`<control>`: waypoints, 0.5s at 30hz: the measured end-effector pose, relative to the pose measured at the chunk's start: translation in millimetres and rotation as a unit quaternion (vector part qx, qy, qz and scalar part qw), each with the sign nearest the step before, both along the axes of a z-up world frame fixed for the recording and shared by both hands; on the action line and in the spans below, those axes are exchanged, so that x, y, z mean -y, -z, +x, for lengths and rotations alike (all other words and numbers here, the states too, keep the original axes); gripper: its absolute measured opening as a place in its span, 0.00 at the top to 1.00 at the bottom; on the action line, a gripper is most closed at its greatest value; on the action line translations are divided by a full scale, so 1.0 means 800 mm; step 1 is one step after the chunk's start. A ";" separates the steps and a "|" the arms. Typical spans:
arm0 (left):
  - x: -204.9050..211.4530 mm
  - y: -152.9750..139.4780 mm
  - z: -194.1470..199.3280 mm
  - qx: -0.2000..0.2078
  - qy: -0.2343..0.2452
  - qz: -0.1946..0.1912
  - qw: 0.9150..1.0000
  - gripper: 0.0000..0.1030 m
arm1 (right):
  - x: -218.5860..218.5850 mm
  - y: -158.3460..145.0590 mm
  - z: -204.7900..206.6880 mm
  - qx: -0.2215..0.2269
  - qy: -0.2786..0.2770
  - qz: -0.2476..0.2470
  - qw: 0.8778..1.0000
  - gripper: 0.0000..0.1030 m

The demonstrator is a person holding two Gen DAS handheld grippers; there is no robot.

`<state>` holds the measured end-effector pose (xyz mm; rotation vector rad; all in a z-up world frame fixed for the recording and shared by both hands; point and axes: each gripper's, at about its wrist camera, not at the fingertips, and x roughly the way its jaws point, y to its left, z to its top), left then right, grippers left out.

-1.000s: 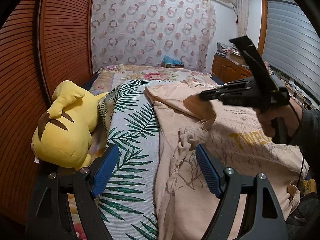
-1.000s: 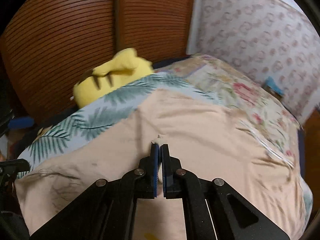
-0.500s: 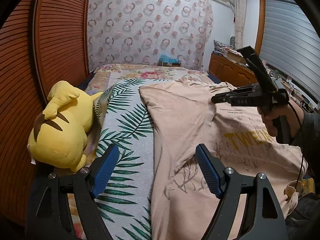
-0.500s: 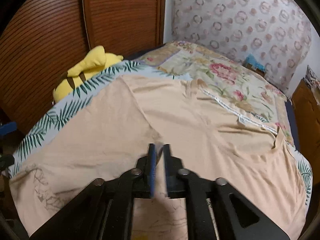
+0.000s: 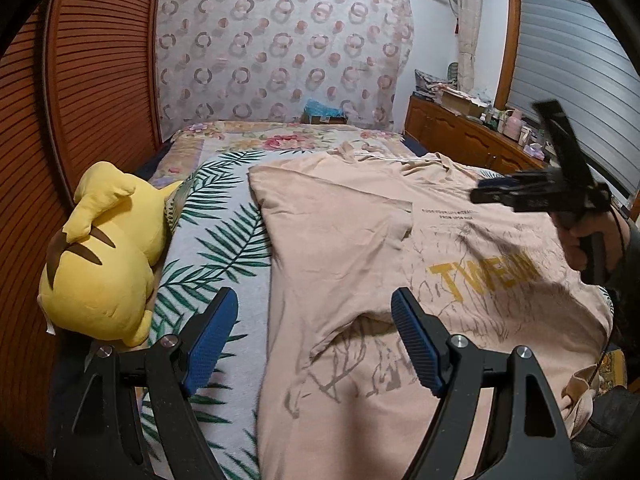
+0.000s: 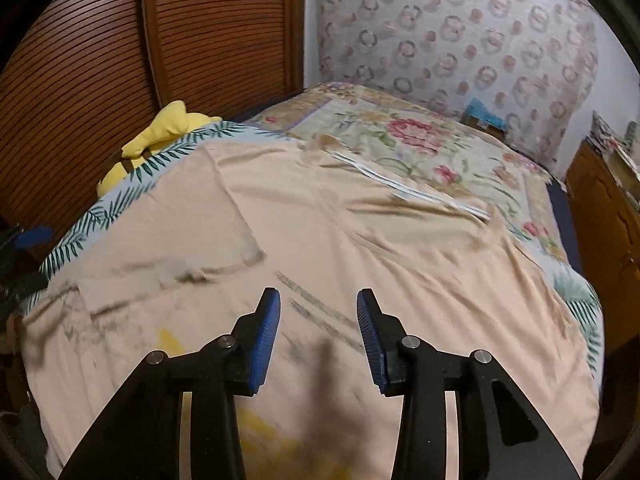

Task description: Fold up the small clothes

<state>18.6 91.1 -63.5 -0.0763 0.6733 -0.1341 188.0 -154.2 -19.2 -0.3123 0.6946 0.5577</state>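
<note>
1. Lying spread across the bed (image 5: 224, 216), the peach T-shirt (image 5: 344, 240) sits mostly flat, print side up, with yellow lettering (image 5: 480, 276) toward the near right. It rests on the palm-leaf sheet (image 5: 224, 248), apart from the yellow plush toy (image 5: 104, 256) against the slatted wooden doors (image 5: 92, 80).

2. Left gripper (image 5: 316, 340): jaws released and wide, hovering over the near hem area of the shirt. Nothing is between the pads; no cloth is pinched. A small flap of fabric is turned over just ahead of it, showing the line drawing underneath.

3. Right gripper (image 6: 318, 320): jaws have just been opening, and they now stand apart over the middle of the shirt with only flat cloth below them, none of it held. From the left wrist view the same tool (image 5: 532, 192) is held by a hand (image 5: 588, 240) above the shirt's right shoulder region.

4. Reading: both tools are free, so the shirt appears to have been laid out and let go, probably to give a flat start for folding. The left sleeve (image 5: 336, 208) lies folded inward over the chest, which may be a first fold, though I cannot be sure.

5. Far edge: the neckline (image 6: 408, 192) points toward the floral bedspread (image 6: 400, 132); wrinkles run across the right side (image 6: 480, 248) and likely want smoothing before a clean fold.

6. Risk, as a judgement: the turned-up hem flap near the left jaws could get trapped in a fold if left.
</note>
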 end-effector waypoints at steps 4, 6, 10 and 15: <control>0.012 -0.003 0.004 0.003 0.003 0.002 1.000 0.23 | 0.045 0.000 -0.027 0.006 0.028 0.015 0.999 0.60; 0.022 -0.007 0.007 0.005 0.007 0.005 1.000 0.23 | 0.070 -0.001 -0.041 0.017 0.043 0.020 0.999 0.60; 0.042 -0.014 0.013 0.009 0.020 0.014 1.000 0.23 | 0.122 -0.004 -0.076 0.037 0.074 0.029 0.996 0.60; 0.075 -0.023 0.028 0.006 0.049 0.029 0.998 0.23 | 0.180 -0.008 -0.115 0.054 0.116 0.032 0.991 0.59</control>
